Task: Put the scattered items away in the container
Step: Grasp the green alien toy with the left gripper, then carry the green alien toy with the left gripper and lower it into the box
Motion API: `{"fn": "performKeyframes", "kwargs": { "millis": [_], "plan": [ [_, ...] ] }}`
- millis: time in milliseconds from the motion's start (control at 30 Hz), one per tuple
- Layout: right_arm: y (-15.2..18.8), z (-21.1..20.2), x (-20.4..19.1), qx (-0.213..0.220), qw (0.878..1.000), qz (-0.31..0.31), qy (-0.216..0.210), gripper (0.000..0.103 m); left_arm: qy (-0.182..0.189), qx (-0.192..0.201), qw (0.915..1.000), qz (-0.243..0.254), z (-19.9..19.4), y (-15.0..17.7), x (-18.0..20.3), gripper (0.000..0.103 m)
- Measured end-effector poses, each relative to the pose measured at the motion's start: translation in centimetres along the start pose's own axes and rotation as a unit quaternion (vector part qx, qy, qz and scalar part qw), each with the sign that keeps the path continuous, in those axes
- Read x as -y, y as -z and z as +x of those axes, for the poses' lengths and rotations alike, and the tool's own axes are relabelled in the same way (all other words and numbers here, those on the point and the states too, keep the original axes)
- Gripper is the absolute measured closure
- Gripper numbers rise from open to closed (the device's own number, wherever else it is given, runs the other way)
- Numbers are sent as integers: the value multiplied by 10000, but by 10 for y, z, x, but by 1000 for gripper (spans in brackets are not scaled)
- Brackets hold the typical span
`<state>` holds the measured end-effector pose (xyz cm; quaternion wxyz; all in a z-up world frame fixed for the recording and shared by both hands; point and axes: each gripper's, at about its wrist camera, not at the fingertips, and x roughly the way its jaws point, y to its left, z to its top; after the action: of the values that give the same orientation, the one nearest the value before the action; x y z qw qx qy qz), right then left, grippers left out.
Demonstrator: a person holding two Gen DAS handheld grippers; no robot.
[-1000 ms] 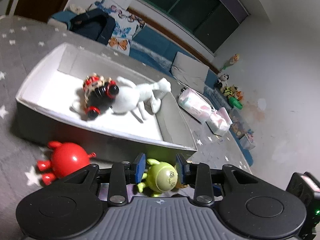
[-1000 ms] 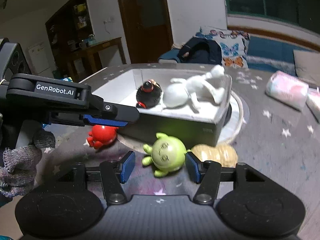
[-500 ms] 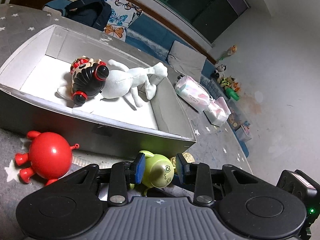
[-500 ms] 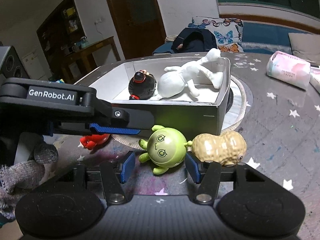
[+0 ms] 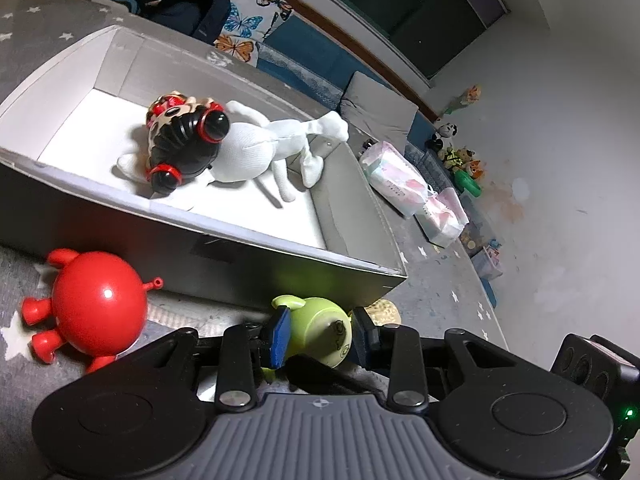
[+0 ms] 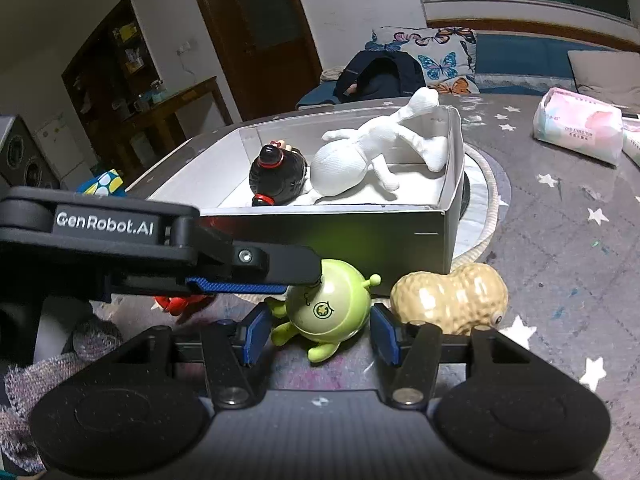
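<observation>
A green round toy lies on the grey star cloth in front of the grey box. My left gripper has its blue pads on both sides of it and grips it. My right gripper is open, its pads a little apart from the same green toy. A tan peanut toy lies just right of it. A red round toy lies to the left. The box holds a black-and-red doll and a white plush figure.
Two pink tissue packs lie on the cloth past the box's right end. A white round mat sticks out from under the box. A sofa with butterfly cushions and a dark backpack stands behind.
Both grippers have moved closer to the box and the green toy. The left gripper's pads have closed in on the green toy, which has turned its face away. The right gripper stays open.
</observation>
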<state>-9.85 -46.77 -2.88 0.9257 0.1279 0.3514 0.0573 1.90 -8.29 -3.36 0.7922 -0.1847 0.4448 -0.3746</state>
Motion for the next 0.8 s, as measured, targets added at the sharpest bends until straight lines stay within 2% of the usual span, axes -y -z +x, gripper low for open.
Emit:
{"fn": "performKeyframes", "kwargs": {
  "millis": [200,367,533,800],
  "plan": [
    [-1,6,-4,-2,9998,84,168,54,3,4,10000,-68,-1,0,-5,68],
    [2,11,-8,9,9995,79,306,54,19,-5,10000,-41,-2,1,-5,68],
    [4,3,-11,32,9997,5,227,54,63,25,10000,-17,-13,5,0,69],
    [-22,-37,-19,557,9976,-381,179,54,292,462,9977,398,-41,-11,38,69]
  ]
}}
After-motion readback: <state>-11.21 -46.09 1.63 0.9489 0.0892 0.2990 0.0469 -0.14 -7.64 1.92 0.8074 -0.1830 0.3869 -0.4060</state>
